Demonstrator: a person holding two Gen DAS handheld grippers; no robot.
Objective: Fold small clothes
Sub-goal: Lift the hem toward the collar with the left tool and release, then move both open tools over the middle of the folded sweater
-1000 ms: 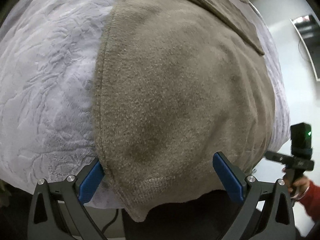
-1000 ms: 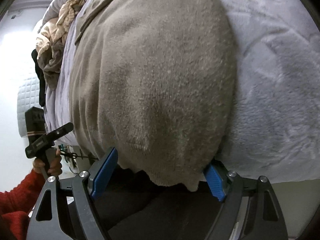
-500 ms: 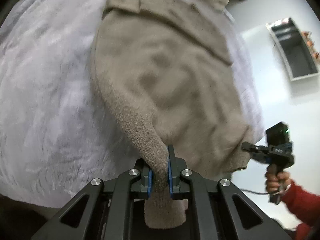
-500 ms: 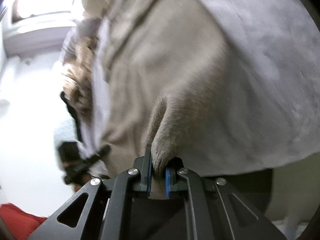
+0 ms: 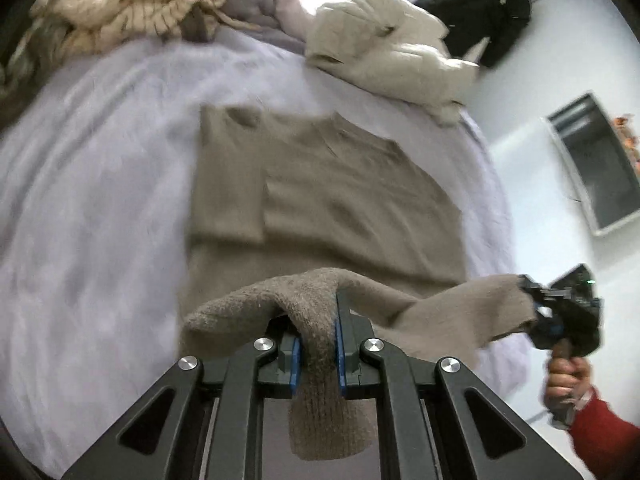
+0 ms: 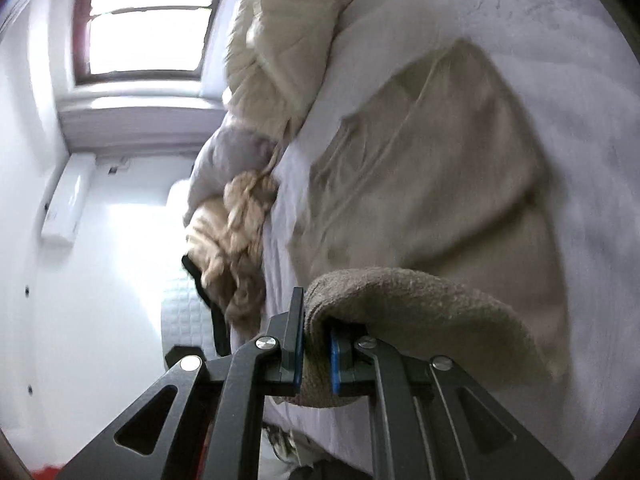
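A taupe knit sweater [image 5: 340, 200] lies on a pale lavender bed cover [image 5: 88, 208], its sleeves folded in over the body. My left gripper [image 5: 316, 344] is shut on one bottom corner of the sweater's hem, lifted above the bed. At the right of the left wrist view, my right gripper [image 5: 536, 308] holds the other hem corner, a hand in a red sleeve [image 5: 600, 440] gripping its handle. In the right wrist view the right gripper [image 6: 314, 356] is shut on the sweater [image 6: 432, 184] hem, which drapes over its blue pads [image 6: 335, 364].
A cream puffer jacket [image 5: 384, 48] lies at the bed's far side, with a heap of beige clothes [image 5: 120, 8] at the far left and a black garment [image 5: 480, 20] beyond. A window [image 6: 148, 32] and white wall unit [image 6: 68, 200] show past the bed edge.
Both grippers went from open around the hem to shut on its corners, then rose and pulled back, lifting the hem off the bed edge.
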